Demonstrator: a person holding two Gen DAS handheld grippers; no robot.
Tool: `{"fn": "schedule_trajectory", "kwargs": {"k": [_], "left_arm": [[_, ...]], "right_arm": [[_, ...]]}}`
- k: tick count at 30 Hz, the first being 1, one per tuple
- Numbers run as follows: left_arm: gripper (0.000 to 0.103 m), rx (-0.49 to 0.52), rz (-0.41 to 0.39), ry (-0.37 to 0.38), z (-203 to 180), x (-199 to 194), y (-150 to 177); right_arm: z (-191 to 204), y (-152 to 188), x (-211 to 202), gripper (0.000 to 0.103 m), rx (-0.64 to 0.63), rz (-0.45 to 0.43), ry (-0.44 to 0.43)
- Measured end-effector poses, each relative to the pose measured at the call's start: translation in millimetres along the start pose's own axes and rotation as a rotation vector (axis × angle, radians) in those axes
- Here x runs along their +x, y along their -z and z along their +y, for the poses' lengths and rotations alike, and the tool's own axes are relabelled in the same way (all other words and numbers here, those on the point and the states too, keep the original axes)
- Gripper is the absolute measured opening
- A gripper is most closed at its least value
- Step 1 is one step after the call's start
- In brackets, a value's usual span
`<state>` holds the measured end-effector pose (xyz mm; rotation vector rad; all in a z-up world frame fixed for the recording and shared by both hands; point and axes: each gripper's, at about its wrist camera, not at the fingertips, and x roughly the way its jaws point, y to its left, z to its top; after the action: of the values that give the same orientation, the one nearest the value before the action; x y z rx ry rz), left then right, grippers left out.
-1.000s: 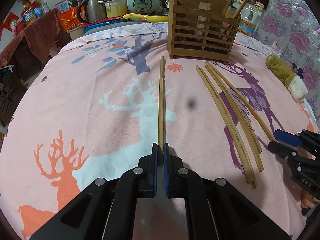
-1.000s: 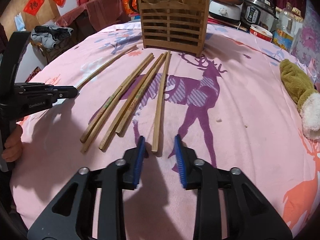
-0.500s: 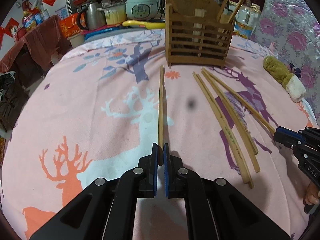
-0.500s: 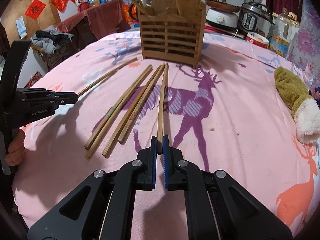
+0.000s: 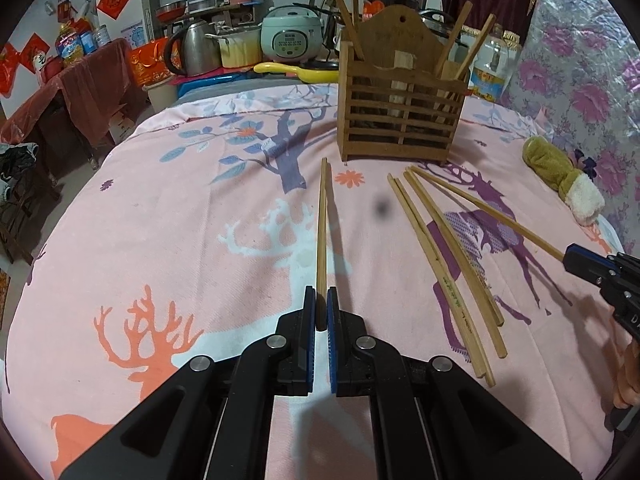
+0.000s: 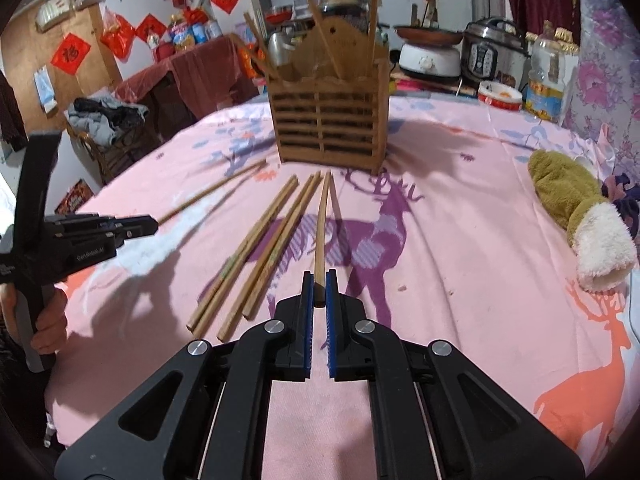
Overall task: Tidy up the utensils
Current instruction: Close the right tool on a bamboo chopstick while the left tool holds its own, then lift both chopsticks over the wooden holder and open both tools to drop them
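My left gripper is shut on the near end of one wooden chopstick, raised above the pink cloth and pointing at the wooden slatted holder. My right gripper is shut on another chopstick, also lifted and pointing at the holder. Several loose chopsticks lie on the cloth to its left; they show right of centre in the left wrist view. The holder has a few chopsticks standing in it. The right gripper shows at the left view's right edge, the left gripper at the right view's left edge.
A green and white plush toy lies on the cloth at the right. Behind the holder stand a rice cooker, a kettle, oil bottles and pots. A table draped in red stands off to the left.
The right gripper closed on the rightmost chopstick and lifted it. Both grippers have risen with their chopsticks, whose far ends are now off the cloth.
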<state>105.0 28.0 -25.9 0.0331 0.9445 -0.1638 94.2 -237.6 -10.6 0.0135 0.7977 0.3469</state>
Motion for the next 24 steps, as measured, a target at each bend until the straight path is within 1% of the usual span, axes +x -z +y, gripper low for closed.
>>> {"fn": "schedule_trajectory", "kwargs": {"k": [4,7,11,16,24], "left_arm": [[0.006,-0.014,-0.026,0.021,2,-9,-3],[0.006,-0.041,-0.024,0.060,5,-16,-10],[0.006,-0.038,-0.032,0.053,2,-26,-24],[0.006,-0.026,-0.066,0.036,-5,-42,-48],[0.006,-0.008,-0.120,0.033,-21,-58,-86]], "right_arm": [[-3,-6,-15,0.007,0.012,-0.068,-0.002],[-7,-13,-28,0.007,0.029,-0.124,0.003],[-11,-29,-42,0.006,0.056,-0.180,-0.002],[-11,-49,-50,0.006,0.064,-0.211,-0.008],[-4,-74,-46,0.007,0.062,-0.220,-0.005]]}}
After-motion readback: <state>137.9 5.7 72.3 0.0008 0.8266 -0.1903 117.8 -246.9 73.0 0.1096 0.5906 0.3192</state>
